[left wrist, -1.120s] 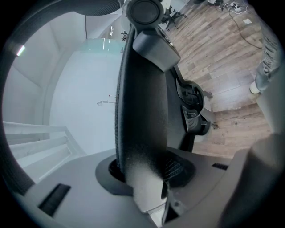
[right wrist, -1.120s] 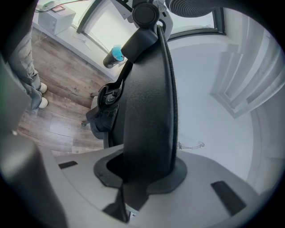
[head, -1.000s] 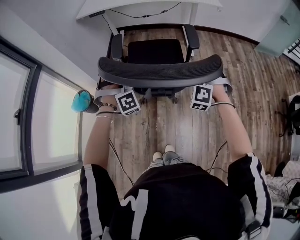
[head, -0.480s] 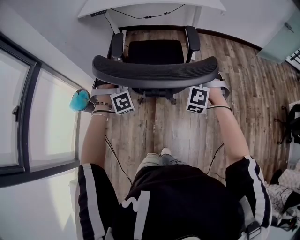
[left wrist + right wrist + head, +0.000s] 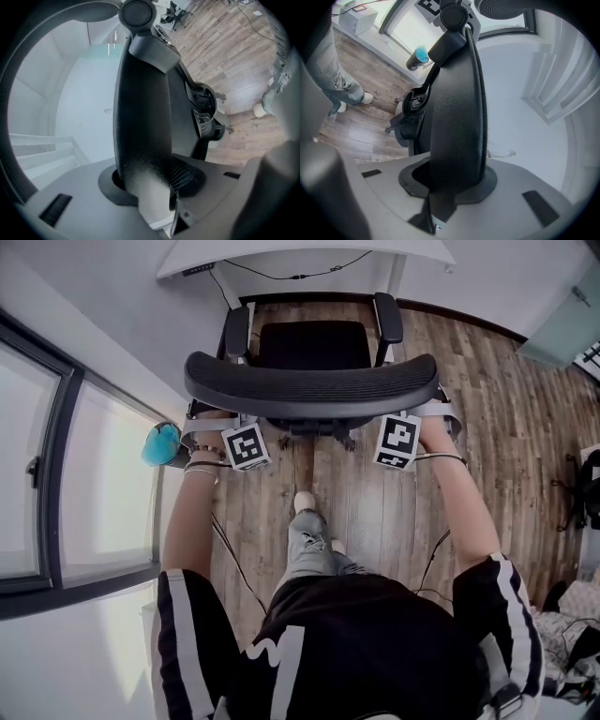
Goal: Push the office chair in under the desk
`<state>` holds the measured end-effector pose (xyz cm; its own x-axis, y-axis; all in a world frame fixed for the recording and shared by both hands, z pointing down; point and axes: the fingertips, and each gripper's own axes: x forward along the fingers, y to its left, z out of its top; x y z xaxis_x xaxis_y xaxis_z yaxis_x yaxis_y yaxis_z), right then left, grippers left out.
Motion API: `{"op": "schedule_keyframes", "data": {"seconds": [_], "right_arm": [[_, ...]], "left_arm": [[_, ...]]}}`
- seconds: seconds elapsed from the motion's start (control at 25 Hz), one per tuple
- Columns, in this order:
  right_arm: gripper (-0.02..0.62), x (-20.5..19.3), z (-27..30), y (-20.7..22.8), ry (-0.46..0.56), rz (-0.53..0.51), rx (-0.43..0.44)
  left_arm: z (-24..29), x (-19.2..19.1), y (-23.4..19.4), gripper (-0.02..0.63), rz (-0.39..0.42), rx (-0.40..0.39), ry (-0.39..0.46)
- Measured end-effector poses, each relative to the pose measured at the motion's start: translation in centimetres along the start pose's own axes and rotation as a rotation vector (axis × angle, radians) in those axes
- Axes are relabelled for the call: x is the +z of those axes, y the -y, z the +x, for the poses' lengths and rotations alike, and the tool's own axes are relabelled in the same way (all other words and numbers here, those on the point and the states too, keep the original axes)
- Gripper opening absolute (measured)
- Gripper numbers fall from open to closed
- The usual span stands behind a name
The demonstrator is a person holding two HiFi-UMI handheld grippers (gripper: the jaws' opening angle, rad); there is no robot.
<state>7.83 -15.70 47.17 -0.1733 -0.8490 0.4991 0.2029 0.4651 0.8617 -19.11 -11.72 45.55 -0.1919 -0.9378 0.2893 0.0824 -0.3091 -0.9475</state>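
The black office chair's mesh backrest [image 5: 311, 387] stretches across the head view, its seat [image 5: 312, 343] and both armrests pointing toward the white desk [image 5: 281, 253] at the top. My left gripper [image 5: 208, 420] is shut on the backrest's left end and my right gripper [image 5: 437, 414] on its right end. Both sets of fingertips are hidden under the rim. In the left gripper view the backrest edge [image 5: 140, 122] stands pinched between the jaws. In the right gripper view the backrest edge [image 5: 457, 117] is pinched the same way. The seat's front is close to the desk edge.
A window wall [image 5: 56, 484] runs along the left, with a blue-topped object [image 5: 162, 443] at its foot beside my left arm. Thin cables [image 5: 234, 554] trail over the wooden floor. The person's shoe [image 5: 304, 502] is planted behind the chair base. Dark clutter [image 5: 589, 479] sits at the right edge.
The chair has rolled a little toward the desk with both grippers still clamped on it. The person has stepped one foot forward behind the chair.
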Motion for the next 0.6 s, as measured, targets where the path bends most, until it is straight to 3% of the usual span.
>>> {"op": "schedule_keyframes", "data": {"seconds": [0.24, 0.48, 0.6], "right_arm": [[0.096, -0.1, 0.9, 0.4, -0.003, 0.003, 0.0], [0.095, 0.0, 2.0, 1.2, -0.01, 0.006, -0.001], [0.095, 0.1, 2.5, 1.5, -0.008, 0.007, -0.001]], "left_arm": [[1.0, 0.0, -0.4, 0.153, 0.007, 0.013, -0.001], [2.1, 0.0, 0.0, 0.155, -0.026, -0.053, 0.011], [2.7, -0.2, -0.3, 0.155, -0.02, -0.042, 0.014]]}}
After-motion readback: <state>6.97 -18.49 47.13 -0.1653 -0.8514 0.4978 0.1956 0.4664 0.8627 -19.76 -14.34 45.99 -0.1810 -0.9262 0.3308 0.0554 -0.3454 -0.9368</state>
